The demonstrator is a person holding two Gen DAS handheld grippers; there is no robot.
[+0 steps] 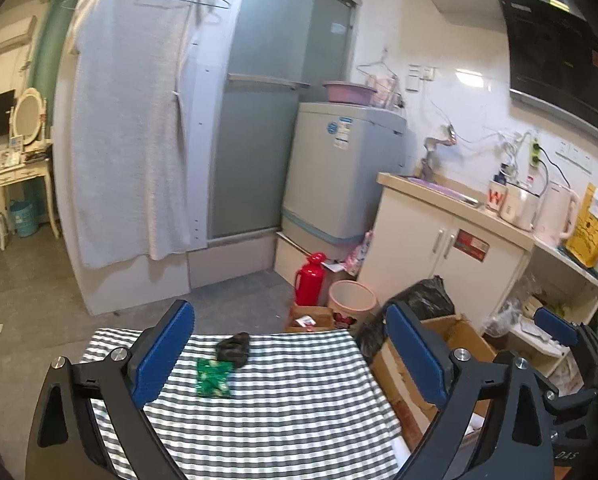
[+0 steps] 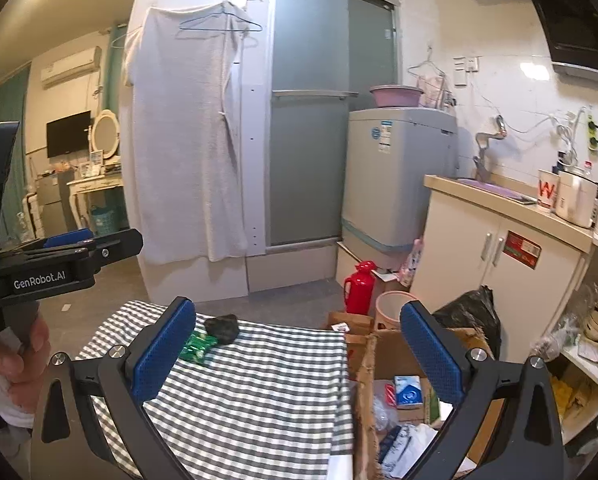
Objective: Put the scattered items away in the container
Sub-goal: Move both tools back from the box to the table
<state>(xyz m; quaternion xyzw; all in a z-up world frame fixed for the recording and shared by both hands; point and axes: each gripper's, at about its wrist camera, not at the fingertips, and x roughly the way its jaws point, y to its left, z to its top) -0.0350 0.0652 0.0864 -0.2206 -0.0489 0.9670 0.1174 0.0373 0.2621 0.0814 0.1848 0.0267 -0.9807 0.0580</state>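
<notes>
A green snack packet [image 1: 213, 378] and a dark crumpled item [image 1: 233, 348] lie near the far edge of the table's grey-and-white checked cloth [image 1: 283, 408]. My left gripper [image 1: 291, 354] hangs open above the cloth, nothing between its blue pads. My right gripper [image 2: 299, 350] is also open and empty, its right finger over the cardboard box [image 2: 365, 396] beside the table. The box holds a blue-and-white packet [image 2: 407, 390] and other small items. In the right wrist view the green packet [image 2: 197, 346] and dark item [image 2: 222, 327] sit just past the left finger.
A red thermos [image 2: 359, 286], a pink bin [image 2: 391, 310] and a black bag [image 2: 475, 312] stand on the floor beyond the box. A white cabinet [image 2: 495, 264] and open shelves [image 2: 587, 360] are to the right. A hand [image 2: 15, 352] holds the left gripper's handle.
</notes>
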